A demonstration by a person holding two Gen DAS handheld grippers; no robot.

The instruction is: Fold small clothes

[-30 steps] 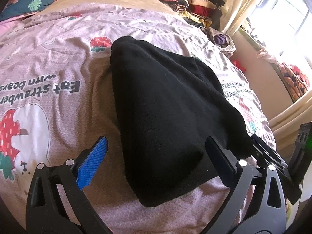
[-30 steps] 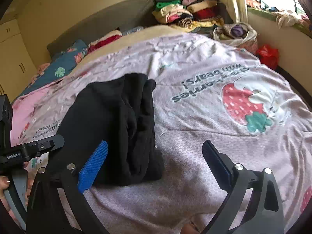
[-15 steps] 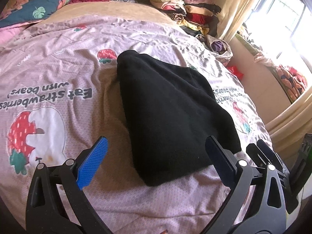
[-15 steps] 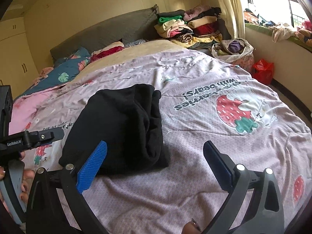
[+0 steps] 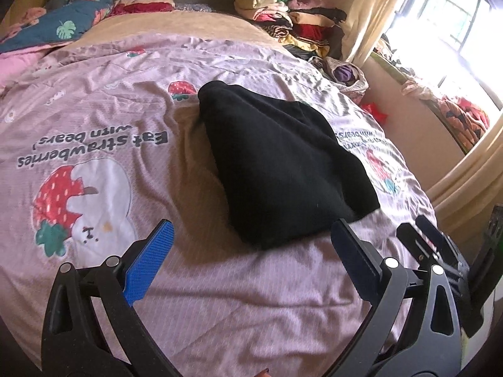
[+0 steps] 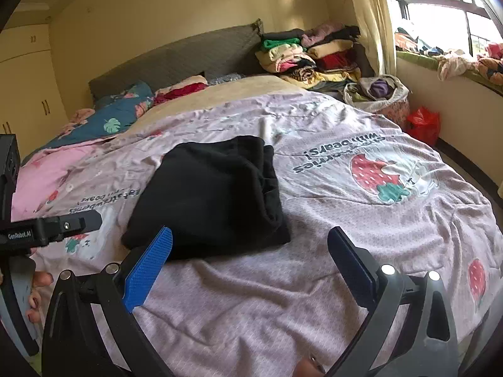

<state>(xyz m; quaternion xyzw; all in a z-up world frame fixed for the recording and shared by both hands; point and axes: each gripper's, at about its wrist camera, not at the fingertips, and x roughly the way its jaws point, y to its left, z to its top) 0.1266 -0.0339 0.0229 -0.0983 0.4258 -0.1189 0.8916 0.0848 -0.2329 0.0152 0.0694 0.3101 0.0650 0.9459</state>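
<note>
A black garment (image 5: 283,169) lies folded in a thick bundle on the pink strawberry bedspread (image 5: 125,94), seen also in the right wrist view as the black garment (image 6: 213,194). My left gripper (image 5: 251,253) hovers open just short of its near edge, nothing between the fingers. My right gripper (image 6: 251,259) is open too, held back from the garment's near right corner. The right gripper's fingers (image 5: 427,235) show at the lower right of the left wrist view. The left gripper's body (image 6: 47,229) and a hand (image 6: 37,295) show at the left of the right wrist view.
Stacks of folded clothes (image 6: 308,53) sit at the bed's far right corner by a curtain. A bag of laundry (image 6: 377,91) and a red bag (image 6: 422,122) stand on the floor beside the bed. Pillows and a blue leaf-print quilt (image 6: 116,119) lie by the headboard.
Both grippers have drawn back and up from the black garment, which now lies farther off and smaller in both views. The garment itself has not moved.
</note>
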